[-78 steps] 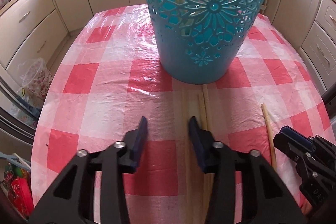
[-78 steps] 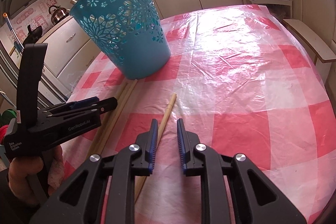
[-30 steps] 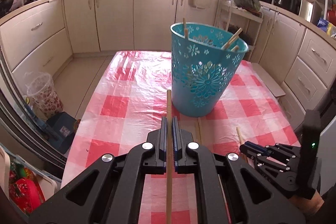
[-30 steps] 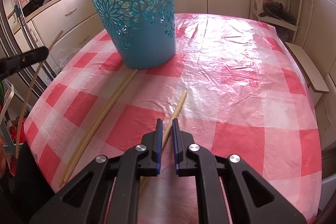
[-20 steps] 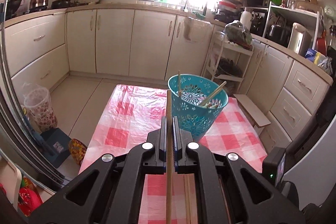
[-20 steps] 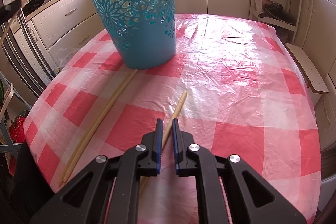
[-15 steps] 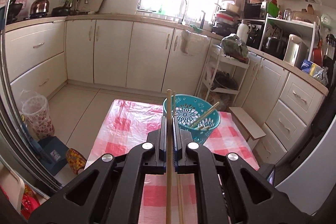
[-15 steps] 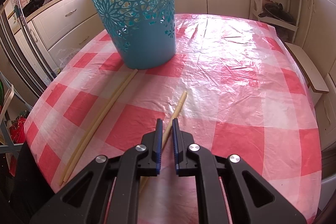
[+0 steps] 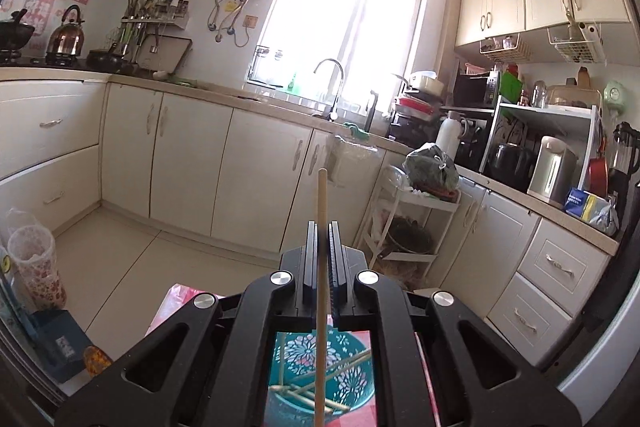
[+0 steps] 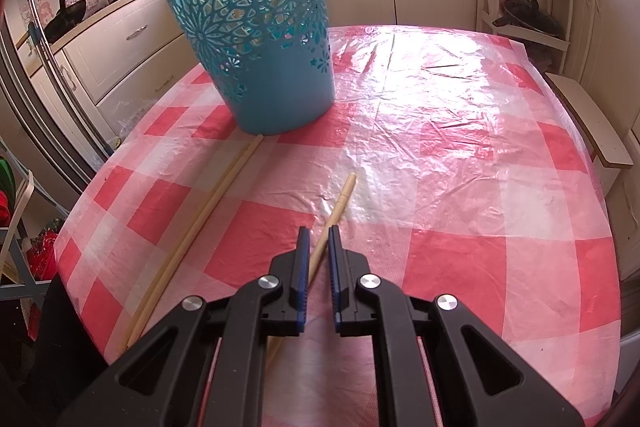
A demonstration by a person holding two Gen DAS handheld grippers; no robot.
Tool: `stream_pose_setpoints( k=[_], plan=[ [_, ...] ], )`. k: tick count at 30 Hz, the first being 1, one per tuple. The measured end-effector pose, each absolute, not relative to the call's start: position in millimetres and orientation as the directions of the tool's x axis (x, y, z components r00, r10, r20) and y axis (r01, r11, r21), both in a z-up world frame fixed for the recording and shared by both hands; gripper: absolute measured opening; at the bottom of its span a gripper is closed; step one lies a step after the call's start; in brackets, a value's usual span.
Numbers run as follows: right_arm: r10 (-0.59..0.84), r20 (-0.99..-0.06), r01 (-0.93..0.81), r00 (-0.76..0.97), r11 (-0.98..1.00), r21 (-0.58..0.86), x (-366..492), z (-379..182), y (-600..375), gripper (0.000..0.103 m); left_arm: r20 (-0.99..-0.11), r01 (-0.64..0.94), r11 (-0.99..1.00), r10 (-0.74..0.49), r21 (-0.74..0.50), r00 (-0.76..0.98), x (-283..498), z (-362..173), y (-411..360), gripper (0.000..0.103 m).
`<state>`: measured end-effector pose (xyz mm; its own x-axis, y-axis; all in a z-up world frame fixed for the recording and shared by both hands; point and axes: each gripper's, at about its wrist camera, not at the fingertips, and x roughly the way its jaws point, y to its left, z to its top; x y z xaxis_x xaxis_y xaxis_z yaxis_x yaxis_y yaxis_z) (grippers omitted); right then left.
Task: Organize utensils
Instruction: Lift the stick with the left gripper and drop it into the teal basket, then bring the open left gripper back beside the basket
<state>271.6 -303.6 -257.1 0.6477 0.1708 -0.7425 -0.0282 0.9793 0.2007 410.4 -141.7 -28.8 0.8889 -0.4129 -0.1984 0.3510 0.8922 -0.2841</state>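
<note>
The bench (image 10: 460, 131) carries the blue basket (image 10: 256, 39), with two long chopsticks (image 10: 200, 223) lying beside it. My left claw (image 9: 321, 259) is pressed together on one chopstick (image 9: 321, 211) above the basket – only this view shows sticks inside. My right claw (image 10: 316, 259) pinches another chopstick (image 10: 340, 203), which lies on the bench. They look light, stiff and smooth – I judge a grip near the middle best.

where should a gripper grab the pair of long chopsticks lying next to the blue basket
Grip the pair of long chopsticks near mid-length, coming straight down with the jaws across them. They lie flat and side by side on the table, so one pinch could take both. Their far tips sit at the basket base, leaving little room there, and the near ends reach the table edge.
</note>
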Motion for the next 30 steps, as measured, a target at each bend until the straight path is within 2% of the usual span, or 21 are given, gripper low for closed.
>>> stream_pose_setpoints(
  k=[10,24,25,27,28,29,30],
  plan=[
    [0.233,-0.730,-0.026,0.643,0.959,0.283,273,-259,-314,0.010,-0.216,0.300,0.898,-0.378,-0.321,0.900,470,-69,-172,0.005],
    [0.250,-0.726,-0.023,0.640,0.951,0.307,274,-260,-316,0.010,-0.415,0.278,0.937,-0.343,-0.210,0.843,468,-131,-177,0.006],
    [0.252,-0.727,-0.024,0.639,0.951,0.309,274,-260,-317,0.010,-0.419,0.272,0.940,-0.336,-0.206,0.843,462,-131,-172,0.010],
    [0.260,-0.725,-0.024,0.637,0.948,0.319,274,-260,-318,0.011,-0.420,0.249,0.949,-0.309,-0.194,0.853,446,-129,-158,0.027],
    [0.266,-0.724,-0.026,0.636,0.945,0.325,274,-260,-319,0.012,-0.413,0.232,0.954,-0.292,-0.191,0.862,437,-129,-150,0.042],
    [0.269,-0.724,-0.024,0.635,0.944,0.330,274,-260,-320,0.012,-0.407,0.213,0.959,-0.273,-0.185,0.872,427,-129,-142,0.052],
    [0.269,-0.725,-0.021,0.635,0.943,0.332,274,-260,-320,0.012,-0.405,0.198,0.964,-0.256,-0.179,0.878,420,-129,-134,0.055]
  ],
)
